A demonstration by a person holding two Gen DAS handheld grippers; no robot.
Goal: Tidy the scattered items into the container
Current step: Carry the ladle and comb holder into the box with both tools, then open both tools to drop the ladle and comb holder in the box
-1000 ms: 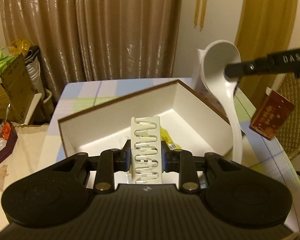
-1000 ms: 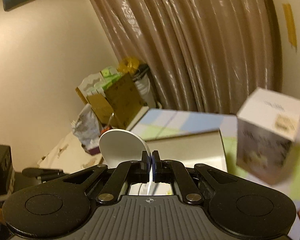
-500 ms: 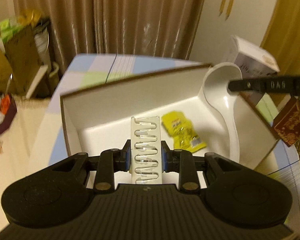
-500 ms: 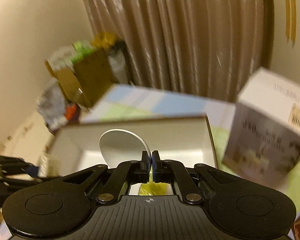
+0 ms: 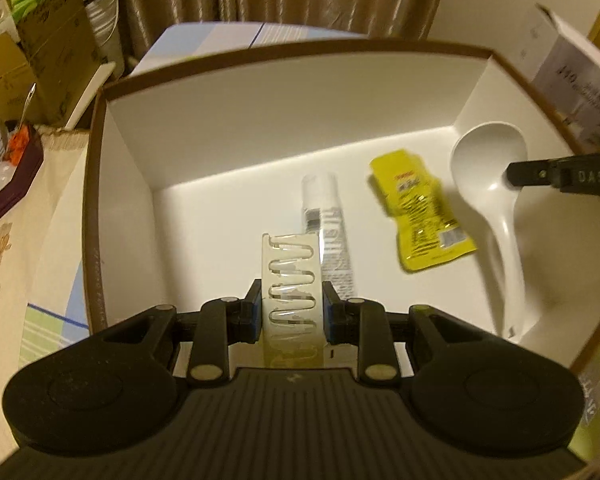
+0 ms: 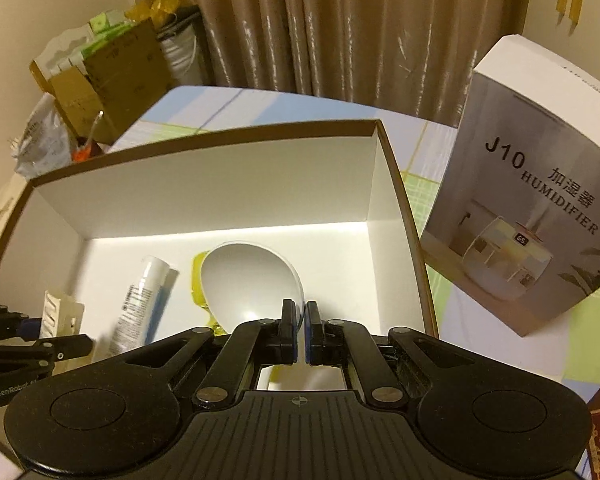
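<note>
Placement is happening now: left tongs (image 5: 292, 308) are clamping the clear slotted strip (image 5: 291, 280) and right tongs (image 6: 300, 332) are pinching the white ladle (image 5: 496, 200) inside the box (image 5: 92, 200), so both likely need releasing next.

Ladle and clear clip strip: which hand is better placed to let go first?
Probably right. The white ladle in the right gripper has its handle end down near the box floor; the left gripper holds the clear clip strip higher.

wrist views, steeply down, sharing box (image 5: 96, 184)
</note>
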